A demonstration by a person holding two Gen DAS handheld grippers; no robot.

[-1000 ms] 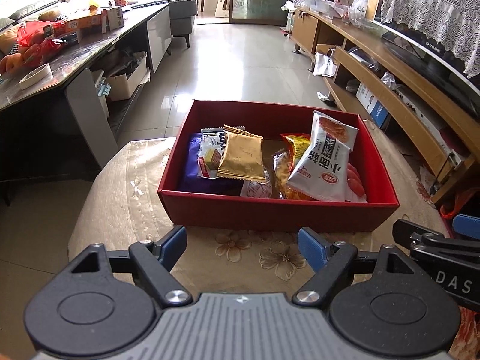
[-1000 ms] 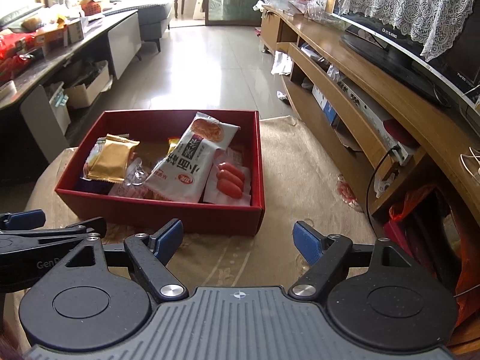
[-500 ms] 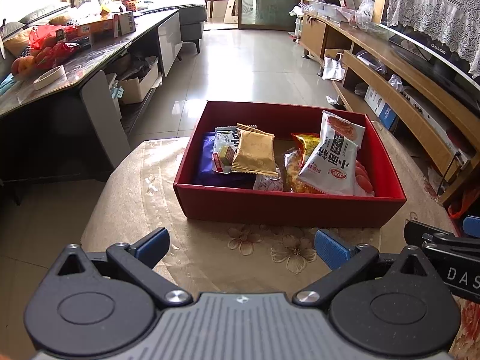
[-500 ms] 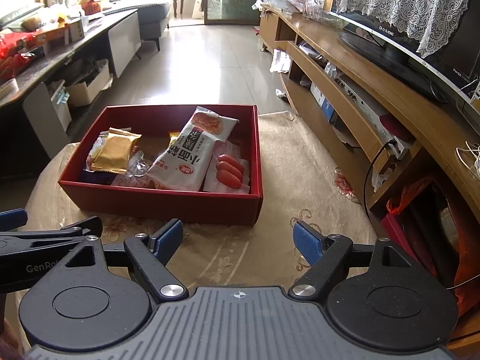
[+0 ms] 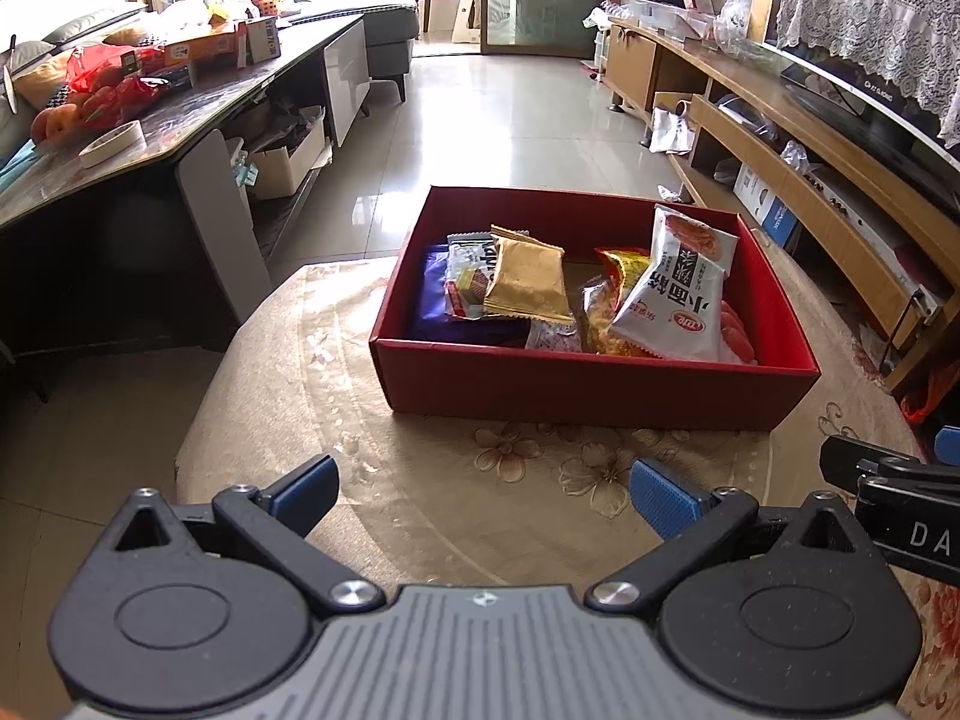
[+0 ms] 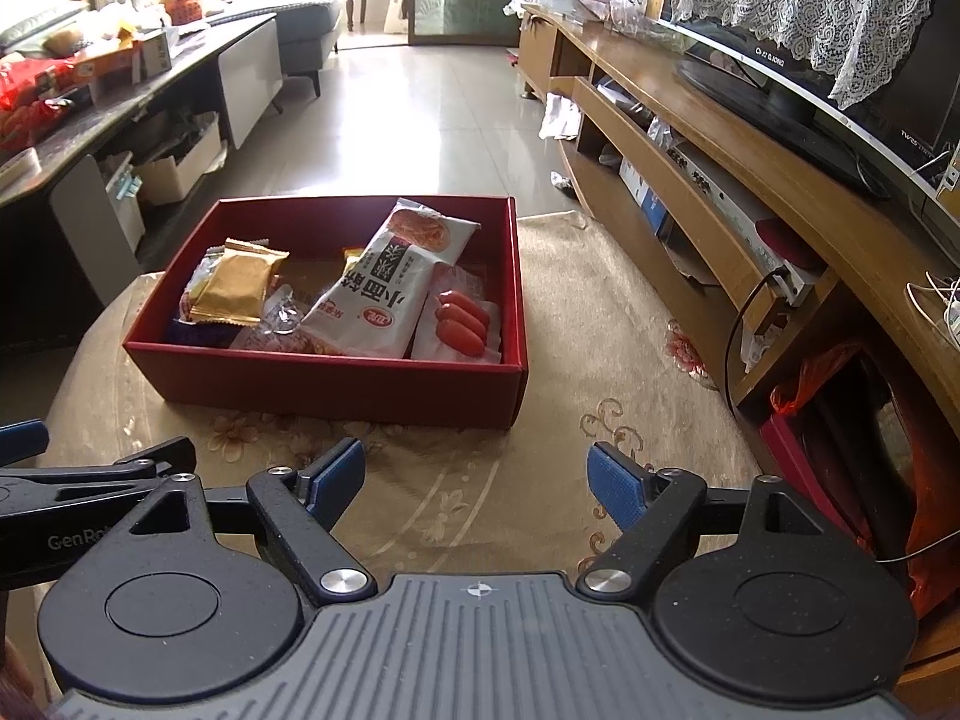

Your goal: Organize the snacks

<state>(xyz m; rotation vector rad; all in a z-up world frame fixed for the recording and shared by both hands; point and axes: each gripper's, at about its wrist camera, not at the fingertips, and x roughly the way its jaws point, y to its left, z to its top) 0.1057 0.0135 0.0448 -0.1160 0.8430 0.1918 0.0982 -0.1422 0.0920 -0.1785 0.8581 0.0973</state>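
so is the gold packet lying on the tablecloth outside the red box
No, the gold packet lies inside the red box, on top of other snack packets near its left end.

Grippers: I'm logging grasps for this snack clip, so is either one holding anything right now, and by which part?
Nothing is held. The left gripper and right gripper are both open and empty above the tablecloth, short of the red box.

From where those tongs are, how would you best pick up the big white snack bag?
Probably from above, pinching the raised far end of the white bag. It lies tilted atop other packets in the red box, so that upper end stands free, clear of the sausages.
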